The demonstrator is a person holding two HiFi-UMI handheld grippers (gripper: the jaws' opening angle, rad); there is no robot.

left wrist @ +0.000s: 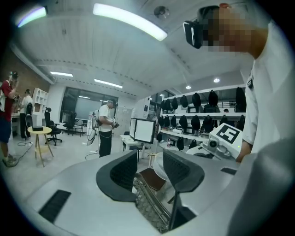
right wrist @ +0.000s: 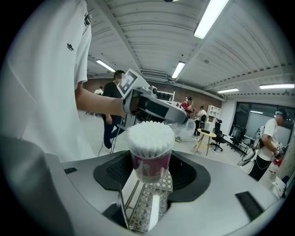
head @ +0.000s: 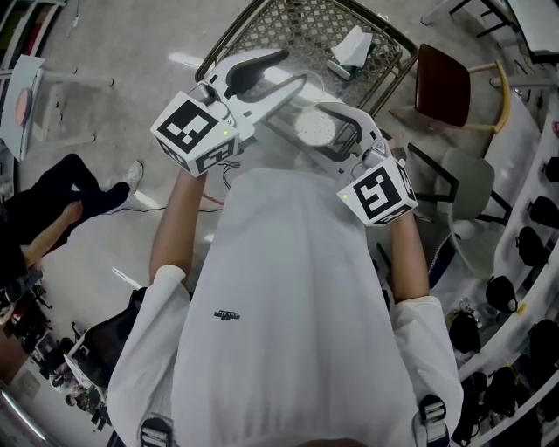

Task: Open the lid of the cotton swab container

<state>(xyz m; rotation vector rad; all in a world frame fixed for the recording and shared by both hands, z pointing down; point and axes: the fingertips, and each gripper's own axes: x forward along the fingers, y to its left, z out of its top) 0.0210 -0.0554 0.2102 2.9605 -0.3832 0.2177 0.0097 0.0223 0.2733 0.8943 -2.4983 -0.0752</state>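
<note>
The cotton swab container [right wrist: 150, 159] is a clear tub with a pink label. Its top is bare, with white swab heads packed up to the rim. My right gripper [right wrist: 151, 179] is shut on its sides and holds it upright in front of my chest. From above, the container [head: 313, 128] shows as a white disc between the right gripper's [head: 330, 133] jaws. My left gripper [head: 284, 77] sits just above and left of it. In the left gripper view its [left wrist: 150, 168] pads stand apart and bare. A clear lid-like shape [right wrist: 188, 130] shows just below its tip.
A metal mesh table [head: 262, 17] stands in front of me with a white packet [head: 352, 48] on it. A brown chair [head: 441, 87] and a grey chair [head: 467, 188] are to the right. A person [head: 52, 209] crouches at the left, and others stand further off [left wrist: 106, 129].
</note>
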